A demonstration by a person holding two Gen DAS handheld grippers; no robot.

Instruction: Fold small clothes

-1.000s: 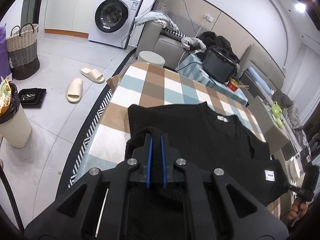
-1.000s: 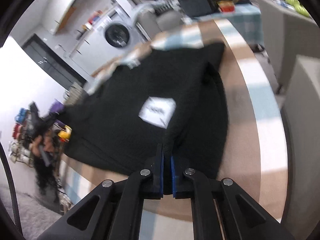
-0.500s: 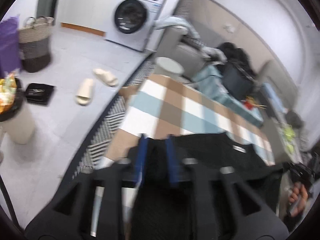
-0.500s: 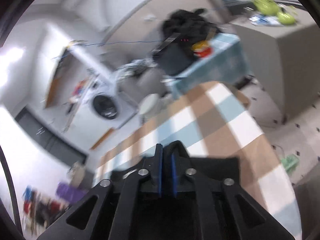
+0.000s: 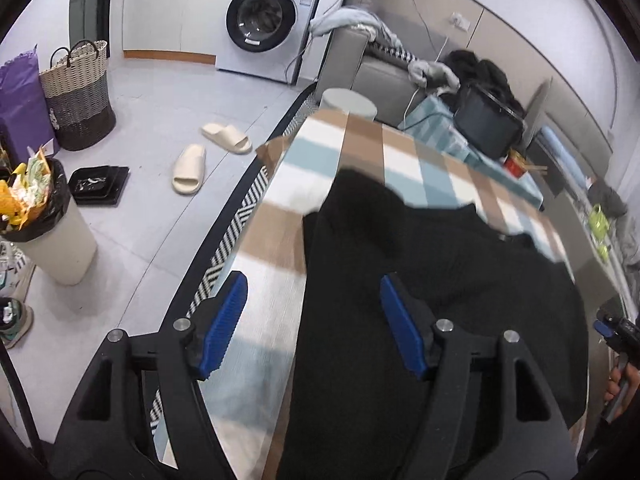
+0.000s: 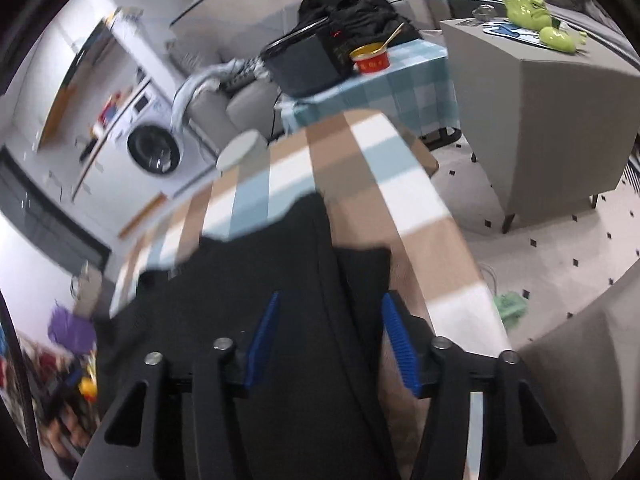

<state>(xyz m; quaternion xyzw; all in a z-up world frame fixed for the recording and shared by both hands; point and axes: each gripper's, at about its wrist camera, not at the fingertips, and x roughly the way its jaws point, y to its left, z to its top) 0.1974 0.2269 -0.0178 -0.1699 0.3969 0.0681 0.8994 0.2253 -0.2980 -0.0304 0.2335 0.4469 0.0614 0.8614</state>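
Fingers of the left gripper (image 5: 314, 322) are seen spread apart and widening, blue ribbed pads (image 5: 224, 322) facing each other; nothing is pinched between them. Below the gap, the left edge of a black garment (image 5: 440, 280) is observed, with the checked cloth of the bench (image 5: 360, 148) showing beside it. Fingers of the right gripper (image 6: 330, 338) are likewise parted and opening, pads (image 6: 396, 344) clear of the fabric; the black garment (image 6: 280, 280) lies beneath them, its right-hand edge running between the pads. The garment is spread flat on the bench (image 6: 372, 152), dark against brown, white and pale blue squares, with a folded flap noted toward the far side in the left wrist view. A small rectangular piece of black fabric is seen past the garment's right edge in the right wrist view. At the far right of the left wrist view, the other gripper and part of a hand (image 5: 620, 376) are recorded. Around the bench: a washing machine (image 5: 266, 20), a woven basket (image 5: 76, 96), a pair of cream slippers (image 5: 204, 152), a lined waste bin (image 5: 48, 220) on the floor. Beyond the bench, a grey sofa (image 5: 360, 64) with heaped clothing and a side table carrying a dark box and a red cup (image 6: 370, 60) are noted. Parts of both views are blurred.
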